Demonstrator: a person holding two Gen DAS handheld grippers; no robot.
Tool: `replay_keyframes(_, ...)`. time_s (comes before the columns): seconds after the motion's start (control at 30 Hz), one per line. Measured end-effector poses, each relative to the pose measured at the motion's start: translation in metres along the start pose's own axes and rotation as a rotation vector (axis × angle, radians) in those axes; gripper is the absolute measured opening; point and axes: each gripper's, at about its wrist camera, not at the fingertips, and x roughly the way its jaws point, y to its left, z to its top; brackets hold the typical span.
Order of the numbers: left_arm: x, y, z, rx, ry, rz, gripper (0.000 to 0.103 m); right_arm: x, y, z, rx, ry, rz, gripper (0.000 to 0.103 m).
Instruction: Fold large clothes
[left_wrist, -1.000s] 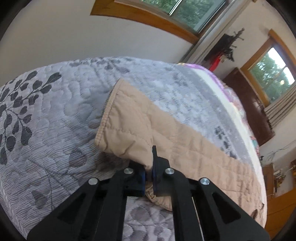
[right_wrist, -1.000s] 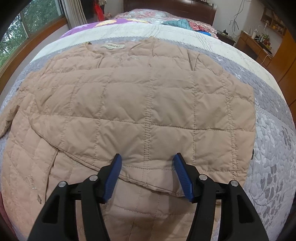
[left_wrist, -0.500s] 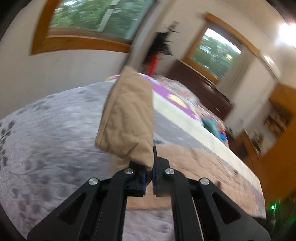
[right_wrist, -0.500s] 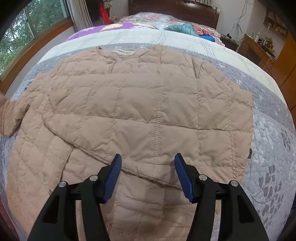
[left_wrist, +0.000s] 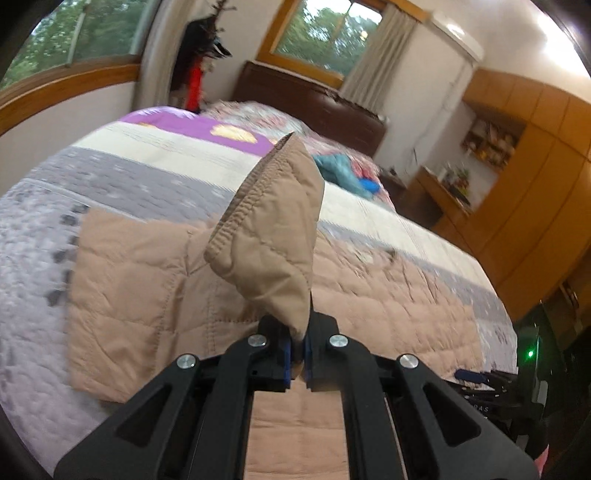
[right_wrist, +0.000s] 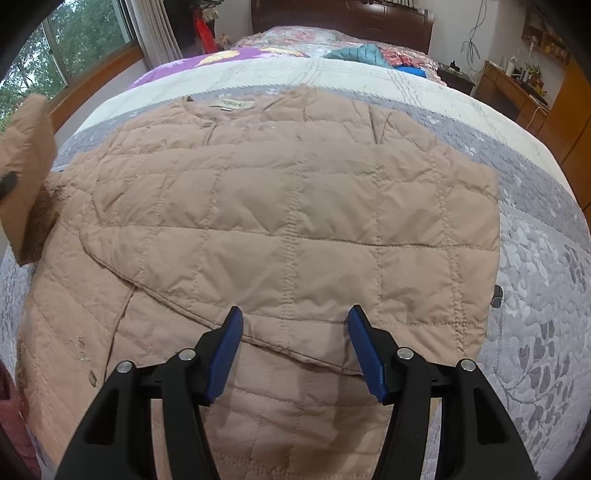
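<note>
At the far left of the right wrist view, the raised sleeve (right_wrist: 27, 177) of the tan quilted jacket (right_wrist: 295, 206) stands up off the bed, its cuff lifted above the jacket's left shoulder. The left gripper (left_wrist: 298, 354) has its jaws pressed together, pinching that sleeve (left_wrist: 273, 229) near its end, so the ribbed cuff edge rises in front of the lens and blocks part of the bed beyond. Below it the jacket (left_wrist: 147, 288) lies flat on the grey patterned quilt (left_wrist: 33, 258). In the middle, the jacket body is spread across the quilt (right_wrist: 546, 280), collar label away from the camera, with one folded panel lying over its lower front. The right gripper (right_wrist: 295, 343) hovers over the hem with its jaws spread wide, holding nothing. Farther back a teal garment (right_wrist: 356, 53) lies near the dark headboard (right_wrist: 343, 18). To the right stands a wooden desk (right_wrist: 517, 96) beside orange-brown cabinets (left_wrist: 535, 192).
</note>
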Motion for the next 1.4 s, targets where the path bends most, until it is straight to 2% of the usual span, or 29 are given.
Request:
replay_keyframes(0.2, 0.047, -0.019, -0.020, 0.047, 0.109, -0.007, 0.004, 0.002, -0.003, -0.002, -0.001, -0.002, 0.016, 0.060)
replay_keyframes(0.33, 0.072, -0.027, -0.044, 0.104, 0.224, -0.043, 0.009, 0.003, -0.006, -0.002, 0.008, 0.002, 0.028, 0.060)
replay_keyframes(0.4, 0.067, -0.033, -0.055, 0.125, 0.254, -0.079, 0.014, 0.003, -0.005, -0.002, 0.007, 0.003, 0.027, 0.060)
replay_keyframes(0.53, 0.038, -0.040, -0.070, 0.158, 0.265, -0.222, 0.041, 0.005, -0.006, 0.001, 0.011, 0.020, 0.028, 0.060)
replay_keyframes(0.63, 0.015, -0.039, -0.074, 0.188, 0.241, -0.257, 0.043, 0.006, -0.005, 0.006, 0.028, 0.031, 0.027, 0.060)
replay_keyframes(0.7, 0.005, -0.031, -0.073, 0.192, 0.214, -0.223, 0.043, 0.001, 0.000, 0.008, 0.032, 0.030, 0.045, 0.060)
replay_keyframes(0.73, 0.000, -0.021, -0.069, 0.192, 0.191, -0.174, 0.043, -0.003, 0.005, 0.010, 0.027, 0.031, 0.066, 0.060)
replay_keyframes(0.8, 0.001, -0.006, -0.060, 0.179, 0.173, -0.057, 0.043, -0.009, 0.016, 0.016, 0.010, 0.027, 0.101, 0.060)
replay_keyframes(0.83, 0.007, 0.006, -0.055, 0.159, 0.183, 0.054, 0.043, -0.011, 0.024, 0.019, 0.000, 0.026, 0.120, 0.060)
replay_keyframes(0.87, 0.013, 0.016, -0.052, 0.145, 0.192, 0.126, 0.043, -0.013, 0.030, 0.022, -0.006, 0.028, 0.141, 0.060)
replay_keyframes(0.93, 0.029, 0.038, -0.050, 0.122, 0.216, 0.213, 0.043, -0.012, 0.046, 0.029, -0.005, 0.045, 0.213, 0.060)
replay_keyframes(1.0, 0.041, 0.050, -0.052, 0.107, 0.241, 0.230, 0.043, -0.006, 0.060, 0.036, -0.001, 0.064, 0.274, 0.060)
replay_keyframes(1.13, 0.058, 0.062, -0.063, 0.099, 0.262, 0.205, 0.043, 0.018, 0.080, 0.048, 0.012, 0.120, 0.292, 0.058)
replay_keyframes(1.27, 0.064, 0.065, -0.065, 0.090, 0.272, 0.159, 0.042, 0.039, 0.096, 0.052, 0.026, 0.144, 0.312, 0.049)
replay_keyframes(1.3, 0.064, 0.066, -0.065, 0.088, 0.271, 0.155, 0.042, 0.040, 0.101, 0.053, 0.012, 0.129, 0.293, 0.043)
replay_keyframes(1.33, 0.063, 0.064, -0.065, 0.084, 0.272, 0.152, 0.042, 0.041, 0.106, 0.055, -0.003, 0.114, 0.285, 0.028)
replay_keyframes(1.4, 0.063, 0.063, -0.062, 0.072, 0.279, 0.142, 0.042, 0.040, 0.111, 0.055, -0.015, 0.107, 0.262, 0.018)
